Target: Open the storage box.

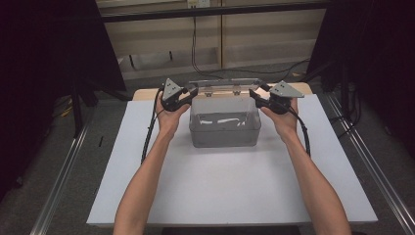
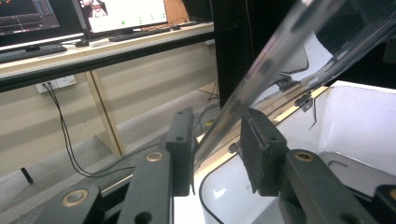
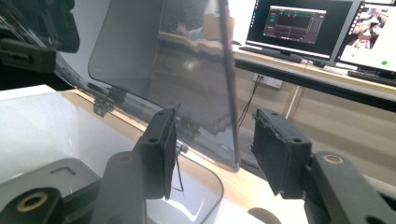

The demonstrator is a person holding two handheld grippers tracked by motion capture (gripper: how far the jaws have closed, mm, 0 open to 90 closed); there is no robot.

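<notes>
A clear plastic box (image 1: 225, 131) stands at the back middle of the white board (image 1: 220, 191). Its hinged clear lid (image 1: 224, 86) is raised and leans toward the far side. My left gripper (image 1: 193, 92) is at the lid's left edge and my right gripper (image 1: 253, 93) at its right edge. In the left gripper view the lid (image 2: 280, 51) runs down between the jaws of the left gripper (image 2: 217, 149), which stand apart with gaps on both sides. In the right gripper view the lid's edge (image 3: 231, 93) sits between the widely parted jaws of the right gripper (image 3: 212, 144).
Black curtains and stand legs (image 1: 78, 98) flank the table. Metal rails (image 1: 63, 171) run along both sides of the floor. Beyond the table's far edge is a desk with monitors (image 3: 299, 23) and cables hanging below it.
</notes>
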